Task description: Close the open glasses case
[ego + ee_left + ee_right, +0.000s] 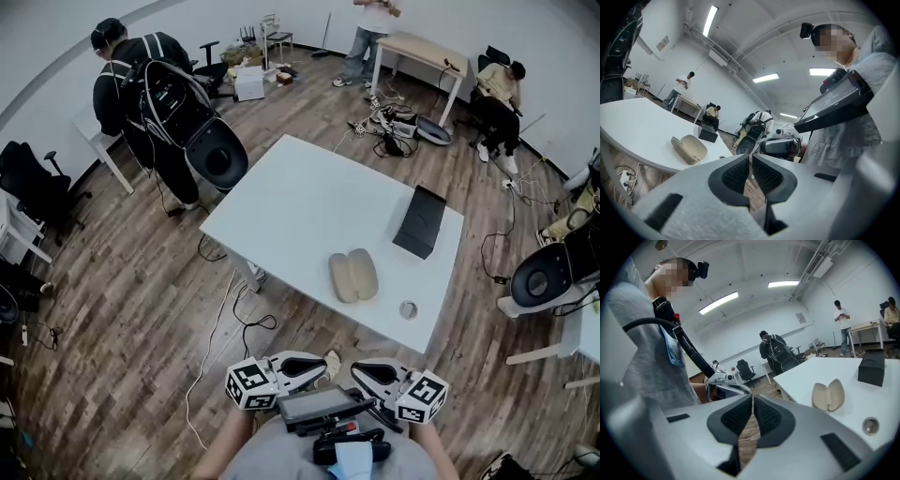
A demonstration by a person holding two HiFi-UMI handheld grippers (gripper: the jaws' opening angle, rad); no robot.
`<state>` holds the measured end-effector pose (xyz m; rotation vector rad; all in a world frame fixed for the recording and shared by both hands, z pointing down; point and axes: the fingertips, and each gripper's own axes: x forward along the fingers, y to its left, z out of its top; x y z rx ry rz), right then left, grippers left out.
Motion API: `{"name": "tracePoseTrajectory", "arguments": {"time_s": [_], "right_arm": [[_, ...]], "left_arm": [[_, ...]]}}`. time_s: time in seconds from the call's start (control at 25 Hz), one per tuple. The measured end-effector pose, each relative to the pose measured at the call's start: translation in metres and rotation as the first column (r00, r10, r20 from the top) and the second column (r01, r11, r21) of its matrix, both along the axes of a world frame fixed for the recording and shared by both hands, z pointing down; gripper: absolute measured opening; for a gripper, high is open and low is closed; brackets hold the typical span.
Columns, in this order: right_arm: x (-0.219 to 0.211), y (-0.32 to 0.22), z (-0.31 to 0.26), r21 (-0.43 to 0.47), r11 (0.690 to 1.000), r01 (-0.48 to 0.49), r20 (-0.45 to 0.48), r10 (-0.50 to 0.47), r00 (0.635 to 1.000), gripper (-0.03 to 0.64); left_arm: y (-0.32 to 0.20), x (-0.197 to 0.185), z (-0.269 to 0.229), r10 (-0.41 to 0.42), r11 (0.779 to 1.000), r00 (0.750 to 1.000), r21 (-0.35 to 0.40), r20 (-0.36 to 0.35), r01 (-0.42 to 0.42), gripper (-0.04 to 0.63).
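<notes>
Glasses case (353,276) lies open on the white desk (300,197), near its front edge, both tan halves facing up. A black box (419,221) stands farther back, and a small round object (408,308) sits near the case's right. Off the desk, by the person's chest, the left tongs (322,362) and right tongs (358,371) are each pressed shut on nothing, well apart from the case.

On one white table (309,202), one open glasses case (352,276), one black box (419,221) and one small round object (408,308) are counted.
</notes>
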<state>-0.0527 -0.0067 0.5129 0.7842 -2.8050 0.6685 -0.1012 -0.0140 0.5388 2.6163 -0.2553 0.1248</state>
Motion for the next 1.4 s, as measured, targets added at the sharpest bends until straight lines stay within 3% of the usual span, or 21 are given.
{"name": "tracePoseTrajectory", "arguments": {"time_s": [0.4, 1.0, 1.4], "right_arm": [[0.031, -0.094, -0.01, 0.034, 0.999, -0.002, 0.034, 0.001, 0.999, 0.034], [0.086, -0.14, 0.002, 0.007, 0.996, -0.092, 0.067, 0.091, 0.994, 0.034], [0.071, -0.161, 0.006, -0.019, 0.986, -0.167, 0.016, 0.168, 0.986, 0.034]], "left_arm": [[-0.093, 0.04, -0.012, 0.046, 0.999, 0.999, 0.021, 0.021, -0.047, 0.025], [-0.139, 0.096, -0.01, 0.171, 0.985, 0.983, 0.016, 0.072, -0.173, 0.025], [-0.164, 0.075, -0.01, 0.24, 0.971, 0.968, -0.005, 0.067, -0.24, 0.025]]}}
